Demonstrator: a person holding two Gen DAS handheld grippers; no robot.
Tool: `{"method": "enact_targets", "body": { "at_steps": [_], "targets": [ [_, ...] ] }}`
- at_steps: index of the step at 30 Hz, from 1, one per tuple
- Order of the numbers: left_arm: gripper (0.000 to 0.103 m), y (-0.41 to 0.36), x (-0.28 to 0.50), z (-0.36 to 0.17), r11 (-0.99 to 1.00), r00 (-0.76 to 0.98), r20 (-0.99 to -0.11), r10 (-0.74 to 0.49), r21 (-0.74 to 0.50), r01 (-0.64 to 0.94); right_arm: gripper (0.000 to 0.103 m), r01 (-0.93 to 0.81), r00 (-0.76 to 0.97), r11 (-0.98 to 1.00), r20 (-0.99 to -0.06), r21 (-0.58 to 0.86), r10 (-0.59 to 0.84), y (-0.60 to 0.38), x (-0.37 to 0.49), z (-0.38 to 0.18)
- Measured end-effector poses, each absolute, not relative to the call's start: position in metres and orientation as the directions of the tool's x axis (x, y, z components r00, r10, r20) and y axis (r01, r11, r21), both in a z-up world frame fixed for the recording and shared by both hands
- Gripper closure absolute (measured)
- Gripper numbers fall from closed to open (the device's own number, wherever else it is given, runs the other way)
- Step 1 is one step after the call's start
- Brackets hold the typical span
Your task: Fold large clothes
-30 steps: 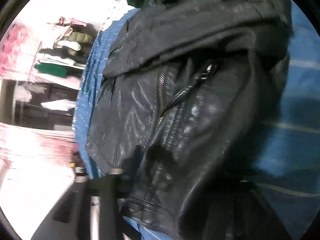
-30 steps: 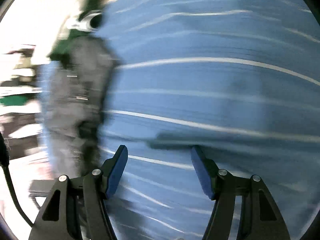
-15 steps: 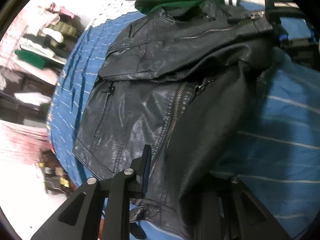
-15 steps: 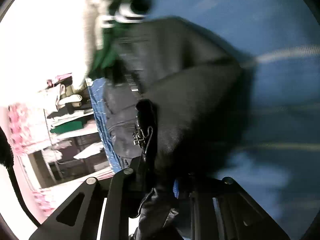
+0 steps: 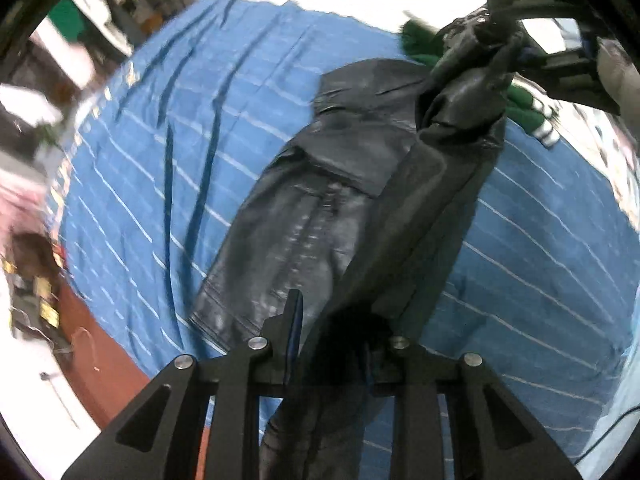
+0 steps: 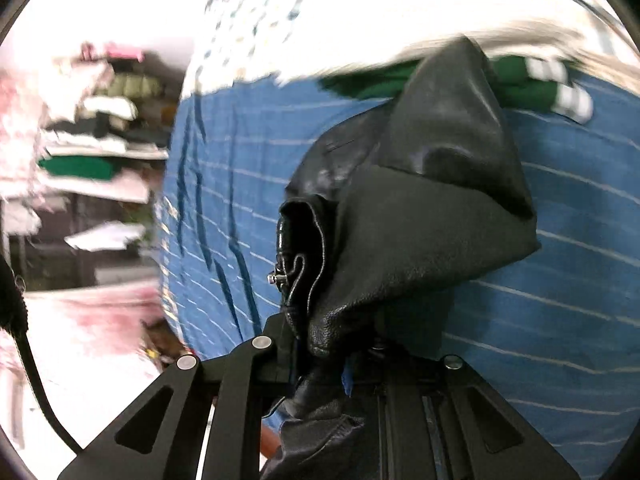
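A black leather jacket (image 5: 320, 208) hangs stretched between both grippers above the blue striped bed sheet (image 5: 168, 168). My left gripper (image 5: 336, 344) is shut on the jacket's near edge. My right gripper (image 6: 332, 360) is shut on another bunched part of the jacket (image 6: 420, 216), with a zipper pull showing at the fold. The right gripper also shows in the left wrist view (image 5: 504, 28) at the top right, holding the jacket's far end up. The lower part of the jacket still lies on the sheet.
A green garment with white stripes (image 6: 532, 84) lies on the bed behind the jacket, also in the left wrist view (image 5: 532, 112). Shelves with folded clothes (image 6: 92, 148) stand to the left. The bed's edge and a red-brown floor (image 5: 104, 340) are at the lower left.
Both grippers have lifted the jacket off the sheet and pulled it out long between them. The right gripper went from open over the sheet to shut on the jacket.
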State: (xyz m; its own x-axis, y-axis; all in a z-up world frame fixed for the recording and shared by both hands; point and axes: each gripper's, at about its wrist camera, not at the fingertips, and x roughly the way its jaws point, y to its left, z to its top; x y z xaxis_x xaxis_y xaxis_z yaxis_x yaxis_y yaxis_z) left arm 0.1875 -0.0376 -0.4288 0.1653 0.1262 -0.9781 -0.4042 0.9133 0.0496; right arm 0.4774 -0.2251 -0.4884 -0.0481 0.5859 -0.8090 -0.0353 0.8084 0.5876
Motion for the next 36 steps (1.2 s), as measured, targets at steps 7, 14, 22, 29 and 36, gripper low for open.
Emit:
{"method": "enact_targets", "body": {
  "at_steps": [7, 14, 22, 29, 36],
  "targets": [
    [0.074, 0.066, 0.17, -0.486, 0.819, 0.146, -0.983, -0.11, -0.173, -0.547, 0.085, -0.128, -0.201, 0.905, -0.904, 0.405, 0.376, -0.085, 0.488, -0.553],
    [0.02, 0.112, 0.14, -0.471, 0.752, 0.171, -0.984, -0.039, -0.142, -0.644, 0.048, -0.2, -0.311, 0.868, -0.869, 0.454, 0.383, -0.027, 0.494, -0.593],
    [0.016, 0.088, 0.176, -0.51, 0.758, 0.152, -0.988, 0.014, -0.088, -0.646, 0.044, -0.186, -0.138, 0.814, -0.834, 0.551, 0.533, -0.156, 0.525, -0.535],
    [0.005, 0.068, 0.191, -0.574, 0.799, 0.051, -0.994, 0.095, 0.046, -0.599, 0.041, -0.12, -0.116, 0.84, -0.848, 0.528, 0.517, -0.288, 0.564, -0.617],
    [0.001, 0.081, 0.186, -0.578, 0.802, 0.042, -0.997, 0.068, 0.03, -0.597, 0.033, -0.017, -0.074, 0.632, -0.631, 0.775, 0.772, -0.277, 0.585, -0.697]
  ]
}}
